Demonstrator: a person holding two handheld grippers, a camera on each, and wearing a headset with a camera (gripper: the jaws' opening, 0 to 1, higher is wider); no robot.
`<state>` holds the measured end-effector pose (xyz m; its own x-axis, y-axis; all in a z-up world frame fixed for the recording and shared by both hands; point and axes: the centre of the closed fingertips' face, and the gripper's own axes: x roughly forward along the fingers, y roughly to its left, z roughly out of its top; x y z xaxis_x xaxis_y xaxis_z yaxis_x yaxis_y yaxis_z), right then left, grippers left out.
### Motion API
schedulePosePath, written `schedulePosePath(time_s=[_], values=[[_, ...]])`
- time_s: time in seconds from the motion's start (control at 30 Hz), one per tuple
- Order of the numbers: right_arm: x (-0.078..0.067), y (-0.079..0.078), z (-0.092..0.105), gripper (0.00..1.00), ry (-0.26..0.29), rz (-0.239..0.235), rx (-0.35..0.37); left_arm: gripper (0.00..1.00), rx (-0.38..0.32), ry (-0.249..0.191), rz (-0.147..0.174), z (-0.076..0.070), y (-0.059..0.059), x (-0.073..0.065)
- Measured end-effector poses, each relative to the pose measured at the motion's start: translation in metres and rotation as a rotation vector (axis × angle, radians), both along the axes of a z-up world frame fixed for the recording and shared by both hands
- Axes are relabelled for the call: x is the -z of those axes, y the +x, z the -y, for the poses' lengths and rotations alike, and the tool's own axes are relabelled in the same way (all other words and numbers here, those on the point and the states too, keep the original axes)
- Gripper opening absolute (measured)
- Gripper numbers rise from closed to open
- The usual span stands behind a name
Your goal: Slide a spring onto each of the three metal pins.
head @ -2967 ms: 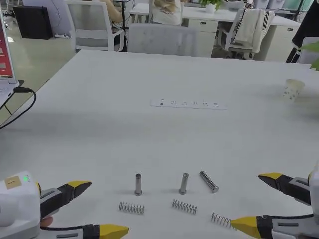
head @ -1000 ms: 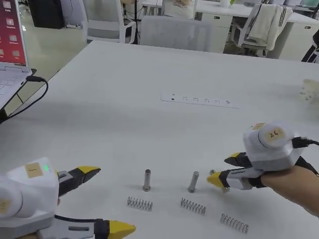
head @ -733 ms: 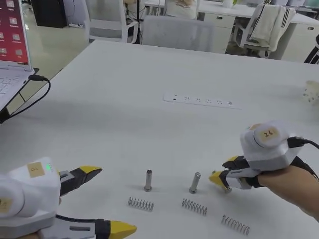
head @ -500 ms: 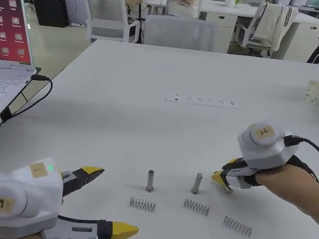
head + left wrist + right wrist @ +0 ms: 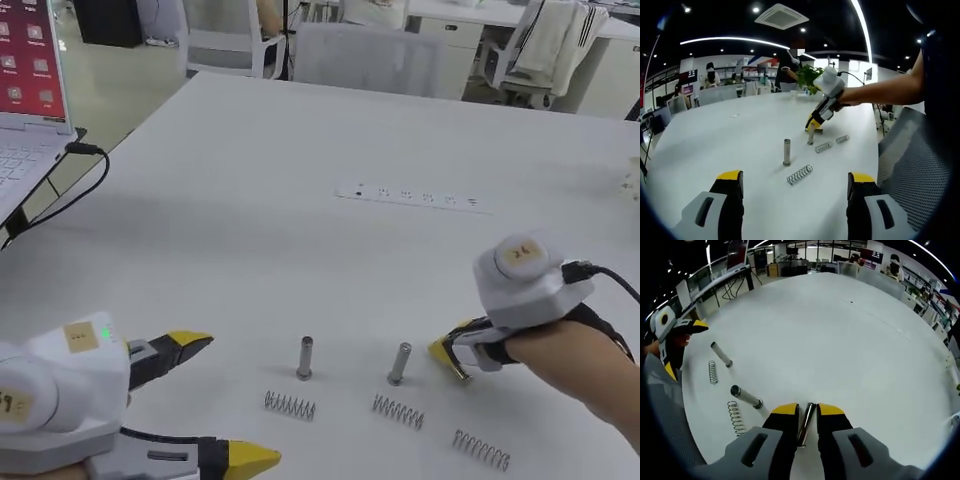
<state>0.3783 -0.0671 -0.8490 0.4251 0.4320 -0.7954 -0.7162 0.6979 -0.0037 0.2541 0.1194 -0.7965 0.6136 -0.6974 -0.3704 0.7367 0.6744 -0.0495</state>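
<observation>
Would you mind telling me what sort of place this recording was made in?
Most likely an open-plan office: a large white table with an open laptop to its left, a white power strip lying on it, and a grey office chair and further desks behind.

Right claw (image 5: 452, 357) around rightmost pin (image 5: 460, 373)

Near the counter's (image 5: 250, 200) front edge, a left pin (image 5: 305, 357) and a middle pin (image 5: 399, 363) stand upright, a clear gap between them, a row of springs (image 5: 398, 410) just in front. The right claw (image 5: 450, 358), clamped on a third pin (image 5: 806, 422), blocks their right side. Beyond, bare surface reaches a power strip (image 5: 413, 196).
</observation>
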Motion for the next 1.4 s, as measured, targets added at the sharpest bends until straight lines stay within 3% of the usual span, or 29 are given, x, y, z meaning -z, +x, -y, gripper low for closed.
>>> schedulePosePath(time_s=[0.27, 0.87, 1.4], values=[[0.008, -0.001, 0.001, 0.10, -0.043, -0.020, 0.006, 0.81, -0.007, -0.005, 0.002, -0.002, 0.001, -0.002], [0.006, -0.002, 0.001, 0.06, -0.065, -0.026, 0.044, 0.81, -0.007, -0.006, 0.009, -0.001, 0.001, -0.004], [-0.029, -0.008, 0.003, 0.05, -0.008, 0.040, 0.061, 0.80, 0.007, -0.007, 0.024, 0.001, 0.000, -0.007]])
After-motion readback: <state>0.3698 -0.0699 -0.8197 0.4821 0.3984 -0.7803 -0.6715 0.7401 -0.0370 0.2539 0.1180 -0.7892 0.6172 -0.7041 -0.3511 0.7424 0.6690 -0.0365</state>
